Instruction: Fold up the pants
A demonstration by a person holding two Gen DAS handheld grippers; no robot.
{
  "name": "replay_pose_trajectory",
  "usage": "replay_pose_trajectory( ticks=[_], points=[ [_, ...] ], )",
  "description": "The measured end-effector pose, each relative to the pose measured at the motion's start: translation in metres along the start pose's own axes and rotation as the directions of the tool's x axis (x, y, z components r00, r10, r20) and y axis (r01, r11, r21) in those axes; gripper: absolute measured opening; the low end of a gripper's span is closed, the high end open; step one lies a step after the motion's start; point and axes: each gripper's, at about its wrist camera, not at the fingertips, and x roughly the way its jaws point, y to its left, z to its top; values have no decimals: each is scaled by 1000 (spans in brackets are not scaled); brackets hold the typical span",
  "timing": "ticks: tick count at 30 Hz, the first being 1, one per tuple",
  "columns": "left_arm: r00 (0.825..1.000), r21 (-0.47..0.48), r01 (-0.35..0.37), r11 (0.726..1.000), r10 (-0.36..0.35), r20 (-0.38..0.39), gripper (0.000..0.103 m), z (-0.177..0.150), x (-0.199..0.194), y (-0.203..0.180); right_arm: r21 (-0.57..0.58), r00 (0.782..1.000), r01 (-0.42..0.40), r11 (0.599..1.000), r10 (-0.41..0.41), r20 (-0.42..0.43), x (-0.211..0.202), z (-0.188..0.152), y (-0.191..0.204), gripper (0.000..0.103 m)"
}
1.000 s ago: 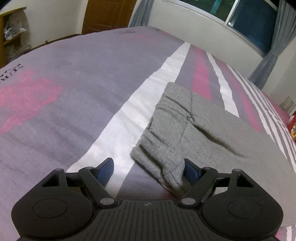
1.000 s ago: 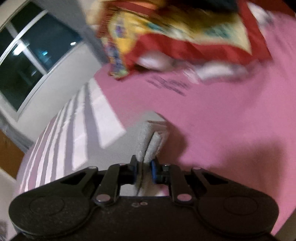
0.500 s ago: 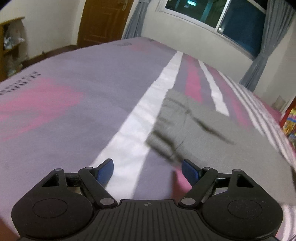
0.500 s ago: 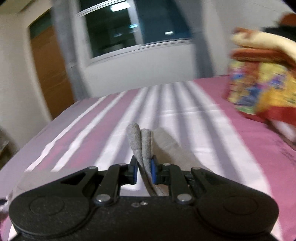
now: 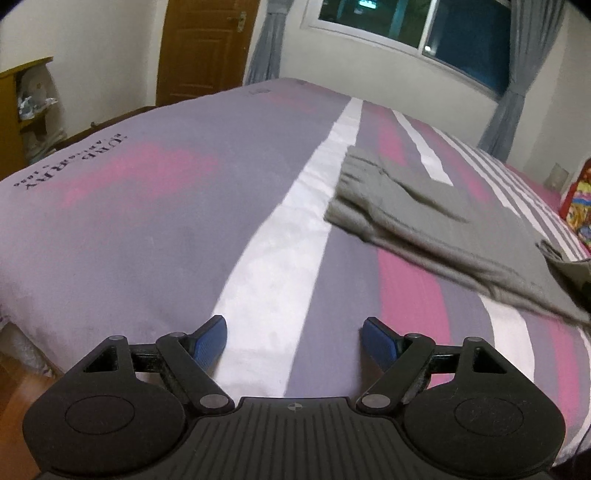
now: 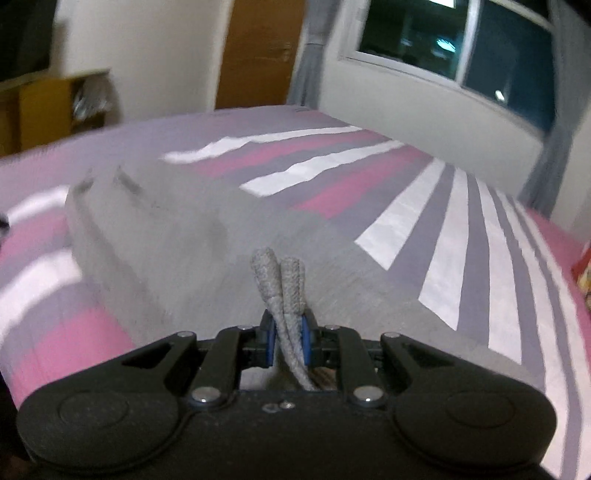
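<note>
Grey knit pants (image 5: 413, 218) lie across the striped bedspread (image 5: 166, 206), waistband end toward the white stripe. My left gripper (image 5: 295, 338) hangs open over the bed's near edge, short of the pants, nothing between its blue pads. In the right wrist view the same pants (image 6: 192, 229) spread ahead, blurred by motion. My right gripper (image 6: 288, 334) is shut on two doubled cuff ends of the pants (image 6: 280, 280), which stick up between the pads.
A window (image 5: 424, 33) with grey curtains runs along the far wall, with a brown door (image 5: 207, 48) to its left. A wooden shelf (image 5: 26, 110) stands at the left. A colourful red bag (image 5: 578, 206) sits at the bed's right edge.
My left gripper has drawn back from the waistband, which was between its pads, and stays open. The right gripper, still shut on the cuffs, has rolled and swung from the pink end toward the pants' body.
</note>
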Motion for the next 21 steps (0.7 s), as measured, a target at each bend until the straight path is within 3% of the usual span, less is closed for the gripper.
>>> replay_pose_trajectory(
  ticks=[5,18,21],
  points=[
    [1000,2,5,1000,-5,-2,80,-7,-5,-3,-134,1000,7,991,-11,-25,-1,-10,25,14],
    [1000,15,-5,1000,6,-23,80,-19,-10,-6,-208,1000,-1,978,-3,-18,4,-17,41,14],
    [1000,16,-10,1000,11,-29,81,-18,-10,-9,-197,999,-38,980,31,-39,9,-22,40,17]
  ],
)
